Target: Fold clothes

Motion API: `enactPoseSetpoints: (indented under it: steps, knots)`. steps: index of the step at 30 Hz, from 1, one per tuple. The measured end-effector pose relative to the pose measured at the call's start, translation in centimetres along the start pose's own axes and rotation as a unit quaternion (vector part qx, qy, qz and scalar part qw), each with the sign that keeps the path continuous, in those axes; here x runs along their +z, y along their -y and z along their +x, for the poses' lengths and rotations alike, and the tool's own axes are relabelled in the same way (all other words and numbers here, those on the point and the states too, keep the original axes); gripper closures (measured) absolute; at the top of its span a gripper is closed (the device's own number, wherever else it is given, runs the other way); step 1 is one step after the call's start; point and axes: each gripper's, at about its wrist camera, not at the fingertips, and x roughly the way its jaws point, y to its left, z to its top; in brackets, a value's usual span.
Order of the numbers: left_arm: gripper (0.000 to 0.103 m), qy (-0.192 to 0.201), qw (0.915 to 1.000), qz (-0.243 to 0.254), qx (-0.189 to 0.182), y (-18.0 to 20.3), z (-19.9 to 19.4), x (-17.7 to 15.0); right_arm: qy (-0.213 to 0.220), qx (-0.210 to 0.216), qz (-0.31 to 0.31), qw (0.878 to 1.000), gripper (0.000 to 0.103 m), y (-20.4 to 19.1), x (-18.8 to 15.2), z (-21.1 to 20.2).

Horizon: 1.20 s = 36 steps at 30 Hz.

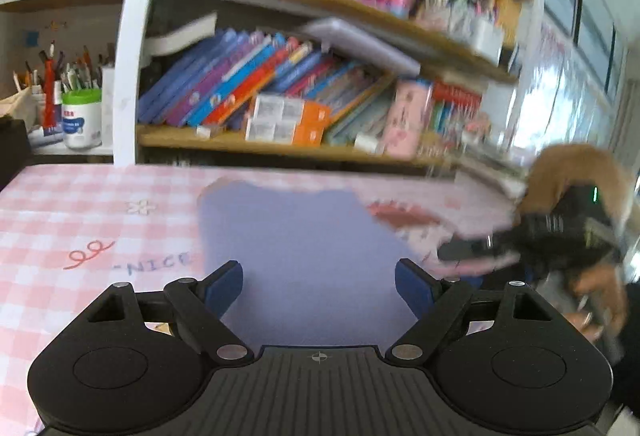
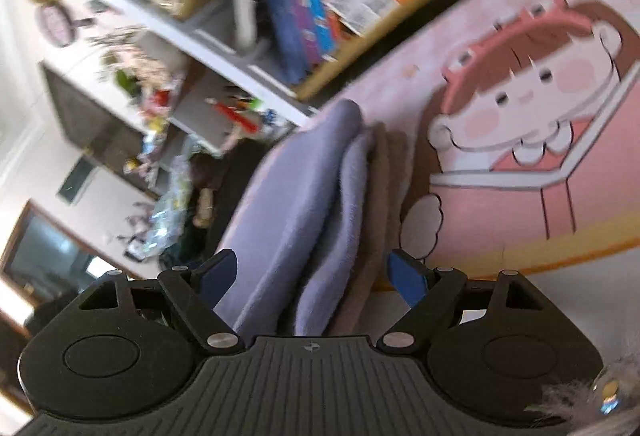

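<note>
A lavender cloth [image 1: 296, 236] lies flat on the pink checked tablecloth [image 1: 80, 220]. My left gripper [image 1: 319, 286] hovers over its near part, jaws wide open, with nothing pressed between the blue pads [image 1: 224, 286]. At the cloth's right edge a hand holds my right gripper [image 1: 476, 254], blurred in this view. In the right wrist view, which is strongly rolled, the lavender cloth [image 2: 288, 204] shows as folded layers running between the open fingers of my right gripper [image 2: 313, 276]. The pads [image 2: 408, 278] stand clear of the fabric.
A bookshelf [image 1: 280, 150] full of leaning books [image 1: 248, 84] stands right behind the table. A pot of pens [image 1: 82, 116] sits at the back left. The tablecloth carries a cartoon girl print [image 2: 532, 96] on its right part. A person's hand [image 1: 600, 300] is at the right.
</note>
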Motion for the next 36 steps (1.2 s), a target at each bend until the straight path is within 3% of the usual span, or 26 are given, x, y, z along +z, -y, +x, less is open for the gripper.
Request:
enactPoseSetpoints:
  steps: [4, 6, 8, 10, 13, 17, 19, 23, 26, 29, 32, 33, 34, 36]
  knots:
    - [0.018, -0.002, 0.9975, 0.068, 0.019, 1.3, 0.6, -1.4, -0.01, -0.054, -0.011, 0.998, 0.027, -1.6, 0.0, 2.3]
    - [0.017, -0.003, 0.9965, 0.082, 0.017, 1.5, 0.9, -2.0, -0.018, -0.083, -0.034, 0.996, 0.044, -2.7, -0.3, 3.5]
    - [0.017, -0.002, 0.9954, 0.094, 0.017, 1.7, 0.8, -2.3, -0.012, -0.129, -0.11, 0.986, 0.059, -4.6, -0.9, 4.4]
    - [0.015, 0.0, 0.9955, 0.094, 0.013, 1.5, 0.6, -2.3, 0.02, -0.161, -0.238, 0.958, 0.076, -7.6, -2.7, 4.7]
    - [0.009, 0.003, 0.9966, 0.082, 0.0, 1.0, 0.5, -2.2, 0.058, -0.179, -0.405, 0.895, 0.079, -11.3, -6.4, 4.6]
    - [0.008, 0.012, 0.9978, 0.061, -0.023, 0.3, 0.3, -2.0, 0.022, -0.212, -0.319, 0.924, 0.076, -8.9, -5.1, 5.5]
    - [0.008, 0.027, 0.9987, 0.023, -0.036, -1.3, -0.3, -1.5, 0.017, -0.186, -0.247, 0.951, 0.072, -7.5, -3.7, 4.9]
    - [0.008, 0.05, 0.9948, -0.064, -0.061, -4.8, -1.2, -0.3, 0.016, -0.172, -0.17, 0.97, 0.043, -6.1, -2.6, 3.9]
    - [0.008, 0.027, 0.9913, -0.115, -0.057, -6.7, -0.2, 0.2, 0.006, -0.138, -0.086, 0.987, 0.042, -4.5, -1.9, 3.4]
    - [0.009, -0.026, 0.9837, -0.167, -0.062, -7.9, 2.3, -0.2, 0.003, -0.116, -0.011, 0.993, 0.043, -2.8, -1.6, 3.8]
    - [0.011, -0.054, 0.972, -0.211, -0.088, -8.7, 4.0, -0.9, 0.004, -0.105, -0.011, 0.994, 0.049, -2.9, -1.7, 4.2]
    - [0.016, -0.055, 0.9712, -0.212, -0.093, -8.5, 4.2, -1.0, 0.005, -0.107, -0.017, 0.994, 0.051, -3.1, -1.7, 4.3]
    - [0.025, -0.056, 0.9704, -0.214, -0.097, -8.4, 4.3, -1.1, 0.002, -0.109, -0.025, 0.994, 0.06, -3.2, -1.8, 4.5]
    - [0.027, -0.057, 0.9707, -0.21, -0.102, -8.0, 4.5, -1.1, 0.001, -0.108, -0.042, 0.993, 0.066, -3.4, -2.0, 4.7]
